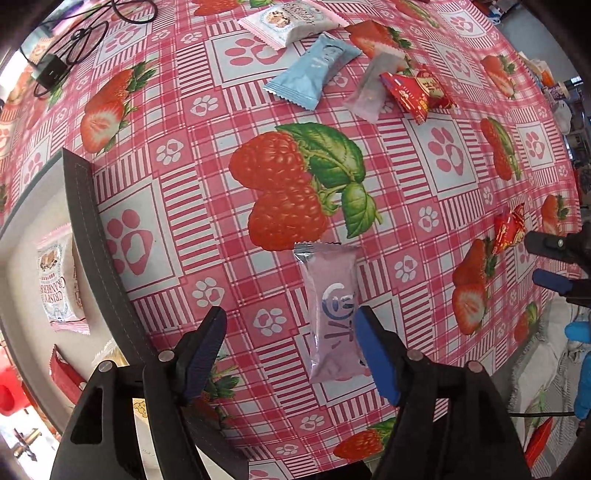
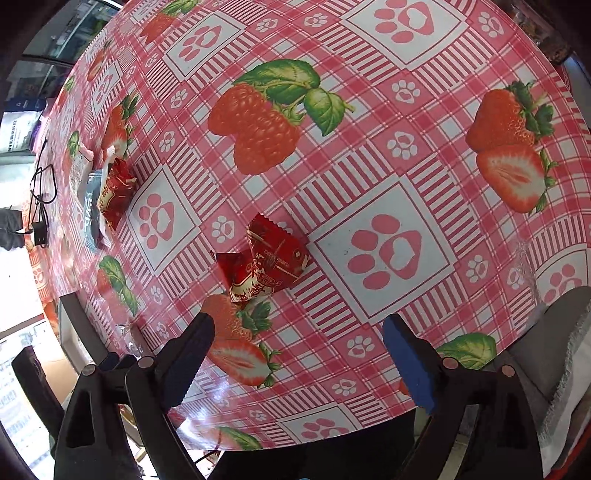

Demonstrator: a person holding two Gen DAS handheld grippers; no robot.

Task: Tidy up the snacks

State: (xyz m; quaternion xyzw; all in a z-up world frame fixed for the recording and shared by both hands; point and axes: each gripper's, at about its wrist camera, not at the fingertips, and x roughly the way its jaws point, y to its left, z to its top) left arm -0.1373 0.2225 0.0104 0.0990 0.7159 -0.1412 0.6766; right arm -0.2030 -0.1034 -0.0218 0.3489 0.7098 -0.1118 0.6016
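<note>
My left gripper (image 1: 291, 321) is open above the table; a pink snack packet (image 1: 332, 310) lies flat between its fingers, close to the right finger (image 1: 373, 347). Farther off lie a light blue packet (image 1: 314, 70), a pale pink packet (image 1: 373, 85), a red packet (image 1: 417, 90) and a white cranberry packet (image 1: 291, 20). My right gripper (image 2: 299, 332) is open, with a crumpled red packet (image 2: 264, 260) on the table just ahead of its fingers. That red packet (image 1: 509, 227) and the right gripper (image 1: 554, 258) also show at the right edge of the left wrist view.
A dark-rimmed box (image 1: 92, 221) at the left table edge holds a white cranberry packet (image 1: 59, 284) and a red packet (image 1: 64, 373). A black charger with cable (image 1: 51, 70) lies at the far left. The snack pile also shows in the right wrist view (image 2: 107, 192). A grey cloth (image 2: 557, 350) lies right.
</note>
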